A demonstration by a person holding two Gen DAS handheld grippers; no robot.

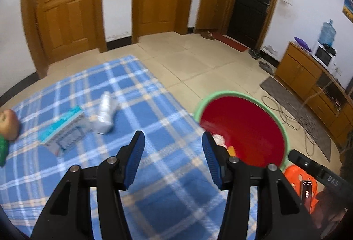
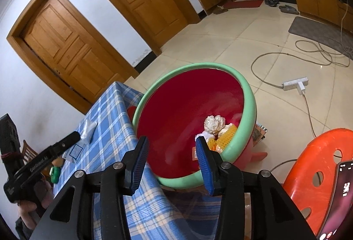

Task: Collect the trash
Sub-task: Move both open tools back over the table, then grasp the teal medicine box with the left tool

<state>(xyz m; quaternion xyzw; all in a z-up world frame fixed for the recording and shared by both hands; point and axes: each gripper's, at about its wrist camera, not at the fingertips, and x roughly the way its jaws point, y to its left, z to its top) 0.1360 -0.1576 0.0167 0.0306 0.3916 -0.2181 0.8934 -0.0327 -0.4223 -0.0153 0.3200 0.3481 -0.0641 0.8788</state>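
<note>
- At frame centre, left gripper [image 1: 173, 147] spread, empty; right gripper [image 2: 171, 151] likewise, above red bin [image 2: 249, 99].
- Risk: crumpled plastic wrapper [image 1: 106, 113] slips when pinched; blurred view hampers aim.

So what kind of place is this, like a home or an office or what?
Most likely a room in a home. Panelled wooden doors line the wall, a water jug and a small appliance sit on a wooden sideboard, and a checked cloth covers the table beside a red bin.
</note>
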